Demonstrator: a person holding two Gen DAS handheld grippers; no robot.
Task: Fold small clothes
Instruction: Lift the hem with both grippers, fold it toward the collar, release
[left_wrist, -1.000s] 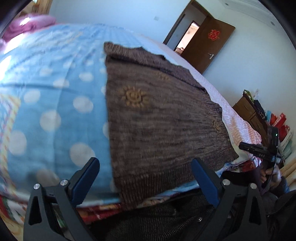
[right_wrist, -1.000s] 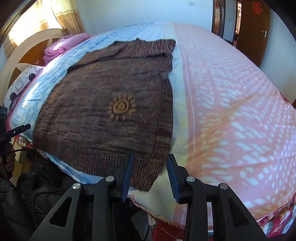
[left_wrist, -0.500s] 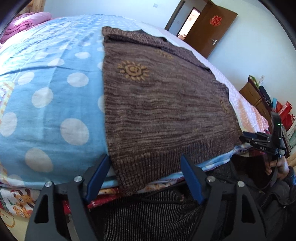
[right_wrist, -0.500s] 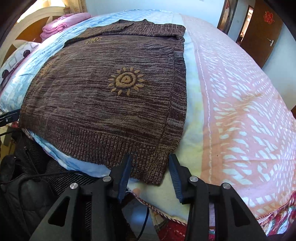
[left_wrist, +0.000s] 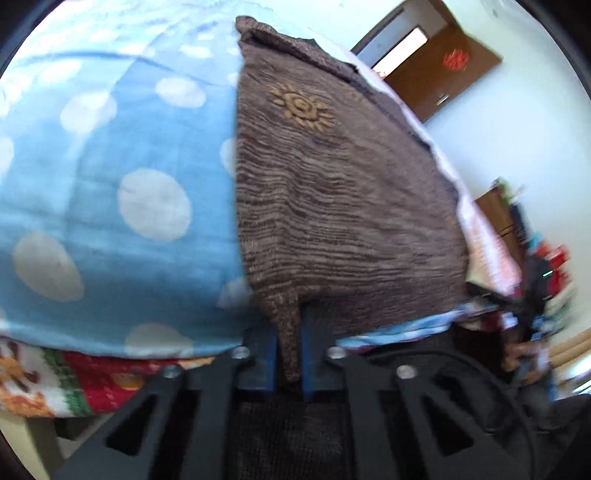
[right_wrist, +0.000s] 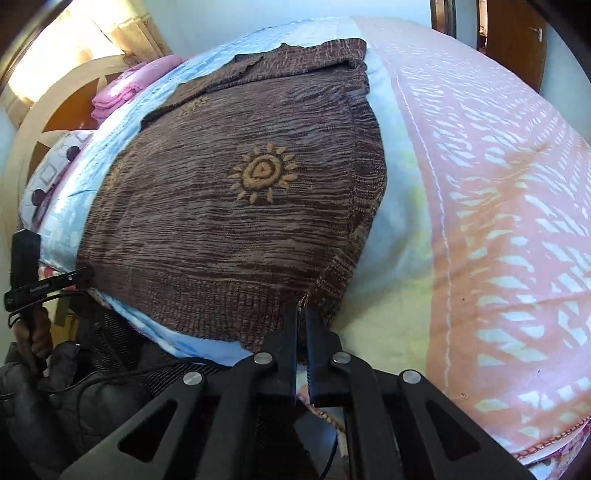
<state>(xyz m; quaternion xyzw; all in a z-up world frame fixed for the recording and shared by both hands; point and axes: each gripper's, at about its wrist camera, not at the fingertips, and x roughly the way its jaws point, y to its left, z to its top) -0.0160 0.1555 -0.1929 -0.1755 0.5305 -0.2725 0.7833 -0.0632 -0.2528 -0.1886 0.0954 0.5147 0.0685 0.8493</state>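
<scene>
In the left wrist view, my left gripper (left_wrist: 289, 347) is clamped on the hem of the brown knitted sweater (left_wrist: 343, 206); a pinch of the ribbed edge stands up between the blue pads at the sweater's near left corner. The sweater lies flat on the bed, its hem along the bed's near edge and its collar end toward the far side. An orange sun motif (left_wrist: 303, 109) shows on its upper part. To its left the blue blanket with white dots (left_wrist: 110, 177) covers the bed, and a red patterned cover (left_wrist: 92, 376) hangs below the near edge. At the right edge of the picture I see my right gripper (left_wrist: 495, 295), blurred, at the sweater's other near corner. A brown door (left_wrist: 443, 74) stands open in the far wall.

In the right wrist view, my right gripper (right_wrist: 302, 314) has its jaws pressed together on the sweater's (right_wrist: 229, 229) near right corner, the hem bunched at the fingertips. The sun motif (right_wrist: 263, 171) sits mid-sweater. A pink patterned quilt (right_wrist: 498, 203) covers the bed's right side. My left gripper (right_wrist: 79, 277) reaches the hem's left corner at the picture's left edge, with the hand (right_wrist: 35, 332) holding it below. Folded pink cloth (right_wrist: 129, 88) lies by the wooden headboard (right_wrist: 48, 118).
</scene>
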